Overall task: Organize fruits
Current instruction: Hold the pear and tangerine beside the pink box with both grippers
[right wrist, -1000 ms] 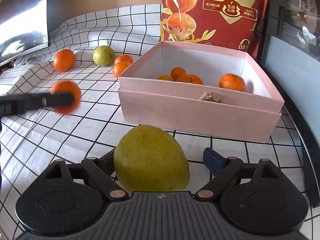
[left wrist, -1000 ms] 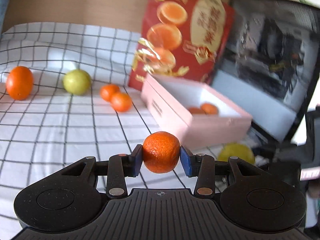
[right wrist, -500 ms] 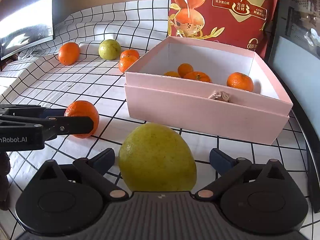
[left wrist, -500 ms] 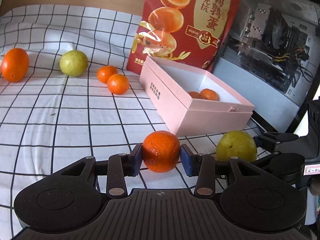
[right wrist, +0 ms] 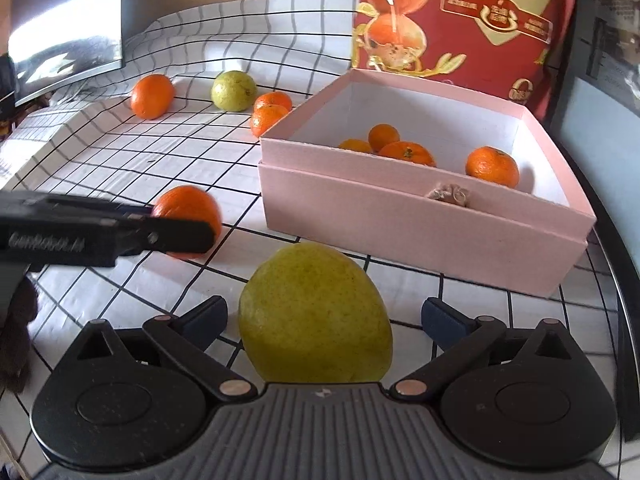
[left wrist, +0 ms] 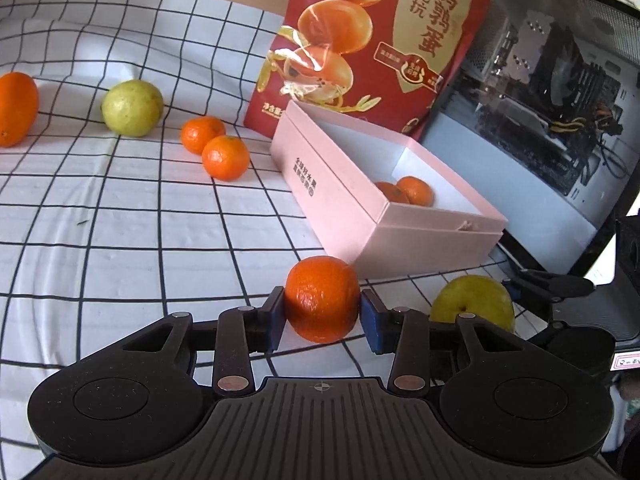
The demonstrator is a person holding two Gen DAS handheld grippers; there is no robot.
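The left hand-held gripper clamps an orange just short of the pink box, which sits at 1 o'clock from it. The right hand-held gripper is opening wide around a green fruit, pads clear of it. Freed on the desk, that fruit may roll; the orange could clip the box wall.

Two low, close wrist views angled down over the checked cloth, both sharing the pink box.
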